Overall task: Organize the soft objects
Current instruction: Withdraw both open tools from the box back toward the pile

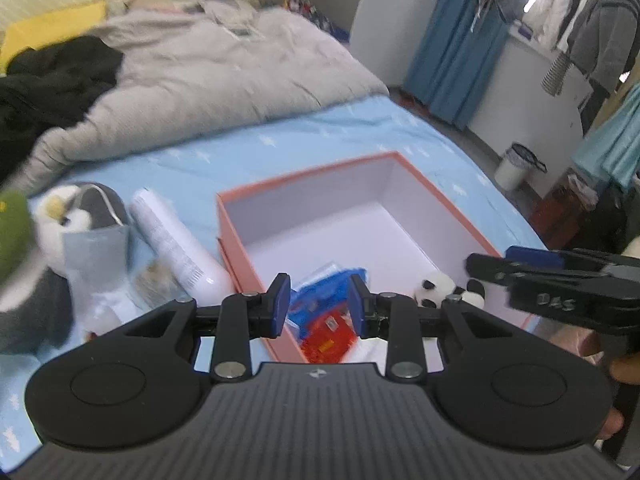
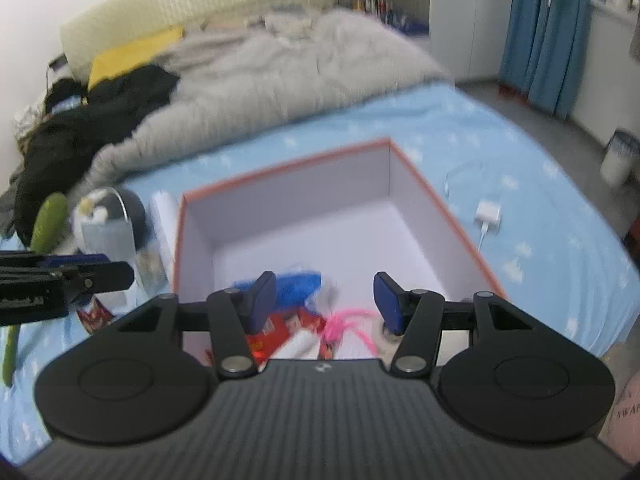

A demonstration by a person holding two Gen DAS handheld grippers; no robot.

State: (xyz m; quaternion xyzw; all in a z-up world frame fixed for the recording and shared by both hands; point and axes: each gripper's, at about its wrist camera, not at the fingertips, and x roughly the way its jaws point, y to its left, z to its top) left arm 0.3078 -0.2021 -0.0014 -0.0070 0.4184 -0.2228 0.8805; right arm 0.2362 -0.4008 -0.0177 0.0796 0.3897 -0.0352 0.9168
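Observation:
An orange box with a white inside stands on the blue bed sheet. In its near end lie a blue packet, a red packet and a small panda plush. My left gripper hovers open over that near end, nothing between its pads. My right gripper is open too, above a pink fluffy toy and the packets, and it shows as a black arm on the right. A penguin plush and a green plush lie left of the box.
A white tube lies against the box's left wall. A grey duvet and black clothes cover the far bed. A white charger lies right of the box. A bin stands on the floor.

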